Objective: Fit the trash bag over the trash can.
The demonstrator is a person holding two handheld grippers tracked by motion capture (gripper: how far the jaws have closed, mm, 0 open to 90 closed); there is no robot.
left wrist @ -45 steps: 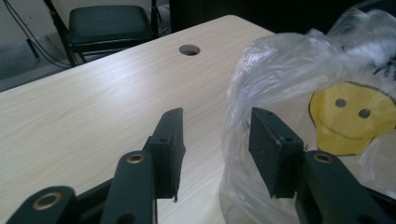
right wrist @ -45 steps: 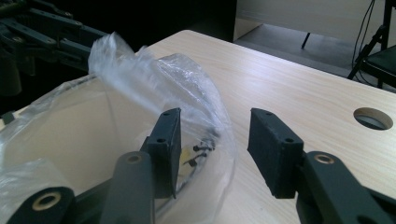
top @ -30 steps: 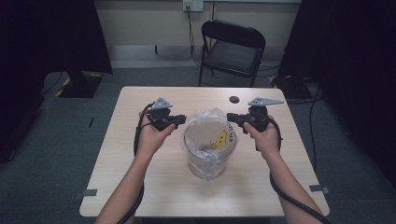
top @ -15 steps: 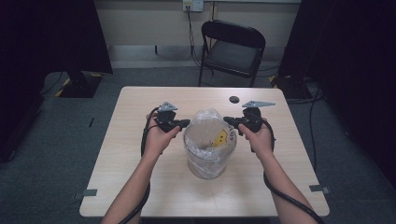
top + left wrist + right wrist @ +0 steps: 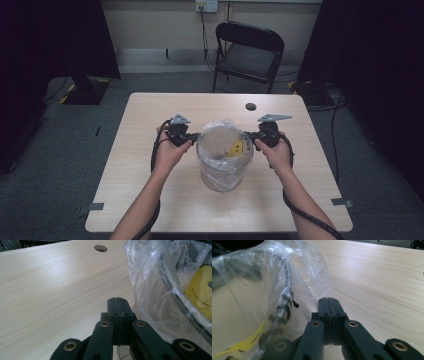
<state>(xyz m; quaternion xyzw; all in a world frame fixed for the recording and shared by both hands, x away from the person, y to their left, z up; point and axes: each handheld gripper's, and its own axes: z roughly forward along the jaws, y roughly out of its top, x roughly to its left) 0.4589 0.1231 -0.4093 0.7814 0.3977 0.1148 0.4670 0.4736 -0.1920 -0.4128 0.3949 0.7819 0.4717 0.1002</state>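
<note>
- Pale wood table (image 5: 140, 200), bare along its left side.
- Left hand (image 5: 170, 152) wrapped round the left gripper (image 5: 192, 137), just left of the bin's rim, cable looping down past the wrist.
- Left gripper view: jaws of the left gripper (image 5: 117, 300) pressed flat together, pointing across the tabletop, tips just beside the bag (image 5: 150, 290). Nothing seen between the pads; whether a bit of film is pinched, impossible to tell.
- Mid-table, between the two grippers: clear round bin (image 5: 222, 172), upright, lined with a clear plastic bag (image 5: 220, 127) that puffs up over the rim.
- Inside the bin, towards its right wall: yellow smiley (image 5: 235, 147), partly veiled by film; also seen at the right edge of the left gripper view (image 5: 200, 295).
- Behind the bin, near the table's far edge: small dark hole (image 5: 250, 106). Beyond the table, a black folding chair (image 5: 250, 50).
- Right gripper (image 5: 250, 136) just right of the bin's rim, level with the left one, grey plate on top.
- Right gripper view: jaws of the right gripper (image 5: 328, 300) fully closed, tips right beside the bag's crumpled film (image 5: 287, 277), nothing visibly gripped.
- Right hand (image 5: 275, 152) round that gripper's body, cable trailing along the forearm to the near edge.
</note>
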